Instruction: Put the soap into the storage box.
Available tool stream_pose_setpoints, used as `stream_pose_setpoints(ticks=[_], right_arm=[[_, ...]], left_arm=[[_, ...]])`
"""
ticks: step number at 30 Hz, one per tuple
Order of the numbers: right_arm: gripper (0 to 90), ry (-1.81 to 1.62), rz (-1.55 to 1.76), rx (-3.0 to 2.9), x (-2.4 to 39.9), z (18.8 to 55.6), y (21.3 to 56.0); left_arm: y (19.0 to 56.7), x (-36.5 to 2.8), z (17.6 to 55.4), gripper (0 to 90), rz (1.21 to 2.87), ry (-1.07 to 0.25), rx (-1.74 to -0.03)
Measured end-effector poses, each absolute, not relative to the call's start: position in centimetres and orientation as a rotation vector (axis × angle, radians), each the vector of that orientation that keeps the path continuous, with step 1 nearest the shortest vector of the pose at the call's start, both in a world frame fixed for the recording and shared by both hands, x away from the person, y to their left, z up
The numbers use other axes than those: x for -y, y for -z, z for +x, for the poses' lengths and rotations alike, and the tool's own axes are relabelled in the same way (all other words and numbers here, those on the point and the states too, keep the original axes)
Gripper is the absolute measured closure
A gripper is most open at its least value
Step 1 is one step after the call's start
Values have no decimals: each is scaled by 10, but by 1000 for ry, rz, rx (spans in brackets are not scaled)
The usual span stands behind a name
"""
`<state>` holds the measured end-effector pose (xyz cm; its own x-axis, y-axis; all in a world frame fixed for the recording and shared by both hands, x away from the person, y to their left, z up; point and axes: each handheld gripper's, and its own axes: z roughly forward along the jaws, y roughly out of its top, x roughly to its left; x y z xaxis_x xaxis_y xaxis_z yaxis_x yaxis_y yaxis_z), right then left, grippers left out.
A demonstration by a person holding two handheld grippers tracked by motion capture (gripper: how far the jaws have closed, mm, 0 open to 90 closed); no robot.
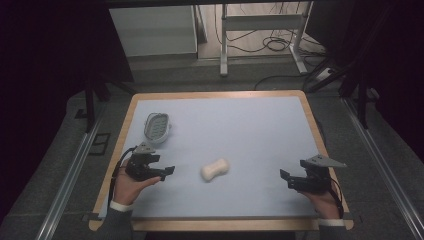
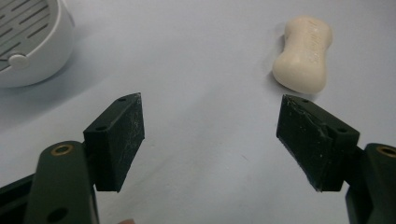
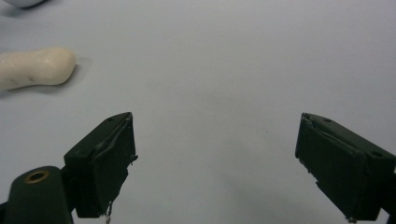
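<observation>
A cream bar of soap (image 1: 215, 169) lies on the pale blue mat near the table's front middle. A white soap dish (image 1: 157, 127) with a slotted grey insert sits at the left rear. My left gripper (image 1: 167, 173) rests at the front left, open and empty. Its view has the soap (image 2: 304, 53) ahead to the right and the dish (image 2: 29, 44) at the upper left, with bare mat between the jaws (image 2: 210, 140). At the front right, my right gripper (image 1: 286, 179) is open too, holding nothing; the soap's end (image 3: 35, 68) lies far to its left.
The blue mat (image 1: 250, 130) covers a wooden-edged table (image 1: 215, 94). Metal rails run along both sides on the floor. A white desk frame (image 1: 260, 30) and cables stand beyond the table's far edge.
</observation>
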<state>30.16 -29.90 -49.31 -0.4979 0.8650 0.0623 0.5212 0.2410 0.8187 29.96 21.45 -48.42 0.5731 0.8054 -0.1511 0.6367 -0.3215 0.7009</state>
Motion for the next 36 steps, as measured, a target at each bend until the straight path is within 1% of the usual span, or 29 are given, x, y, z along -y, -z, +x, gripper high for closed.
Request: stream_pose_setpoints(ticks=[7,12,20,29,36], right_arm=[[118,-1164,1269,-2111,302,301,493],[118,-1161,1279,-2095,304,300,492],[118,-1151,1282,-2096,307,301,493],[118,-1144,1291,-2085,310,300,492],[118,-1128,1292,-2089,310,301,494]], left_arm=[[476,-208,303,237,2126,-299,-1141],[464,-203,305,235,2128,-279,-1143],[460,-198,312,239,2150,-275,-1136],[455,-181,321,246,2201,-241,-1080],[452,-169,329,260,2238,-250,-1059]])
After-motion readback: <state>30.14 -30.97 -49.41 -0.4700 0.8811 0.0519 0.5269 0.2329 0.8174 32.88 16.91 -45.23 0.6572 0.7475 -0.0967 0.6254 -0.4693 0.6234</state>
